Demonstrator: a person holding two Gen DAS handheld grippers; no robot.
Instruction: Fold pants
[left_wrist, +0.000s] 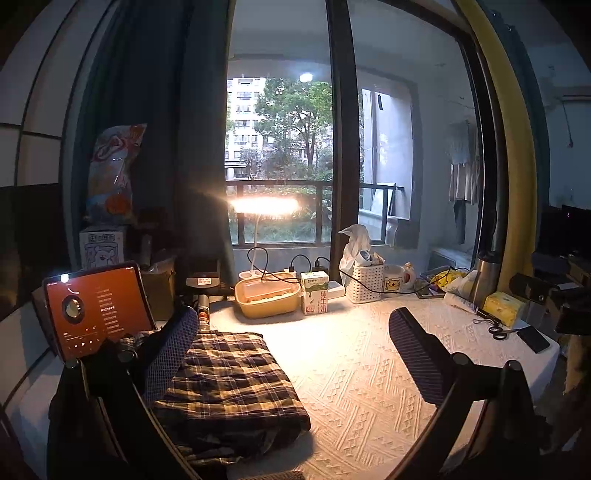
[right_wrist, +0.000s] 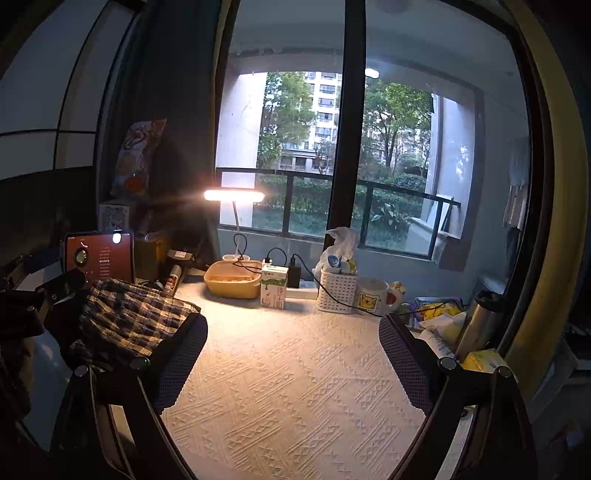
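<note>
Nearest the left wrist camera, the left tool (left_wrist: 295, 354) stands wide open, its two dark textured fingers (left_wrist: 417, 354) spread far apart with nothing between them. Its finger at 9 o'clock sits over the near edge of the folded pants (left_wrist: 229, 384); whether it touches the cloth cannot be told. The right tool (right_wrist: 293, 356) is likewise wide open and empty, its fingers above bare tablecloth (right_wrist: 288, 398).

The pants are plaid, dark blue with cream and yellow stripes, folded into a thick rectangular bundle with a few loose edges showing at the near end. They lie on the table at 8 o'clock in the left view and at 9 o'clock in the right view, just in front of a tablet (left_wrist: 96, 314) with a red screen.

Along the back of the table, at 12 o'clock, a yellow lunch box (left_wrist: 266, 298) with a clear lid stands under a lit desk lamp (left_wrist: 264, 205); its contents are too blurred to name. Just beside it stands a milk carton (left_wrist: 314, 292). At 1 o'clock a white slotted basket (left_wrist: 366, 282) holds small items and a crumpled plastic bag, with a mug (left_wrist: 394, 280) touching or nearly touching its side. At 3 o'clock are a steel flask (left_wrist: 485, 275), scissors (left_wrist: 495, 326) and a phone (left_wrist: 533, 338).
</note>
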